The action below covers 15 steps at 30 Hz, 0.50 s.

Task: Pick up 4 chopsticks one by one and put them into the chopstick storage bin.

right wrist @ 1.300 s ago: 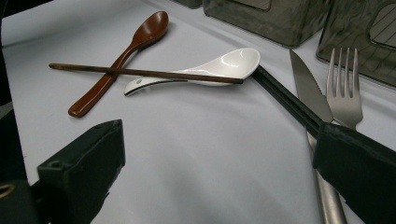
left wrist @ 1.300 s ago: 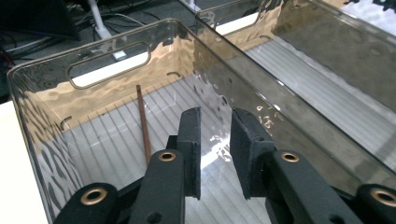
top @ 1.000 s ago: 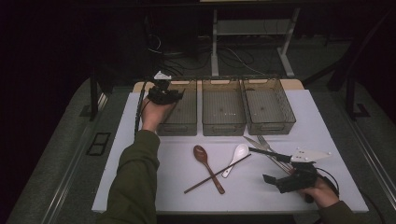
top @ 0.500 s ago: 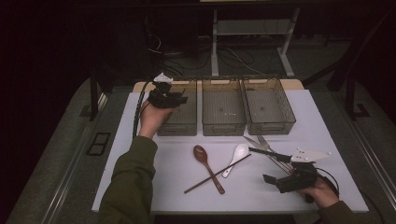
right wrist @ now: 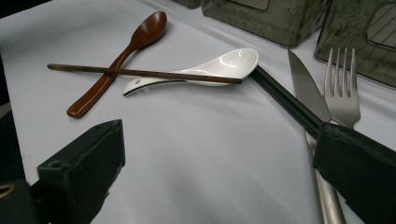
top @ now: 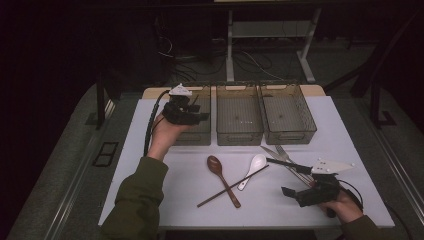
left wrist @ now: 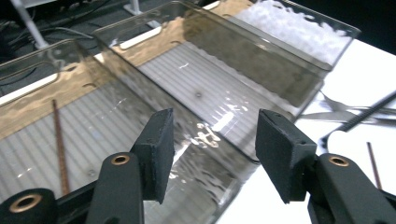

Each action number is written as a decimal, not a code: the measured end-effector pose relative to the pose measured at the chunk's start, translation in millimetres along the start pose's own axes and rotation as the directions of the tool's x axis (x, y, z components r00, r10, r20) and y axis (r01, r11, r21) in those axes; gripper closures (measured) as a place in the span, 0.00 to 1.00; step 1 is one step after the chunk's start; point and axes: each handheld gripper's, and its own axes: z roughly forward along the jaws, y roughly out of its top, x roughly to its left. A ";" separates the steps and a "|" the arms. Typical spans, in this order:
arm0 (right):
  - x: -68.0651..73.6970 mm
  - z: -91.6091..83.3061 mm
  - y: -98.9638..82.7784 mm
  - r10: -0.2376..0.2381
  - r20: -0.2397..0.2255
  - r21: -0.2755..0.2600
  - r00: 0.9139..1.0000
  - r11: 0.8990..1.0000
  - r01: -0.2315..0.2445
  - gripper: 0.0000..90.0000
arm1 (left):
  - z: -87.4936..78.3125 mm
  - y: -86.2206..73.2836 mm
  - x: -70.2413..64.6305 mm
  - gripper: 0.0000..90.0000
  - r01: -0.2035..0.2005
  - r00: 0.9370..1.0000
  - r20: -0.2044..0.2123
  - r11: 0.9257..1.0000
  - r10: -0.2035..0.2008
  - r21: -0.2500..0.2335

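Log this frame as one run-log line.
left gripper: jaws just opening, nothing between, over left bin | brown chopstick: in left bin | right gripper: open, above table | second chopstick: across both spoons

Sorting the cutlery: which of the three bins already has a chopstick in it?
The left bin, under the left hand-held gripper; a brown chopstick lies inside it. The other two look empty.
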 end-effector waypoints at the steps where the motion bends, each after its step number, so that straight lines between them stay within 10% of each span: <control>1: 0.0 -0.1 0.0 0.000 0.000 -0.001 1.000 1.000 0.000 0.02 | 0.1 -0.3 -4.1 0.49 0.006 1.000 0.007 1.000 -0.006 -0.008; 15: 0.0 -0.6 0.2 0.004 0.001 -0.001 1.000 1.000 -0.004 0.02 | -4.0 -13.9 -44.2 0.41 -0.066 0.995 0.067 0.997 0.068 -0.031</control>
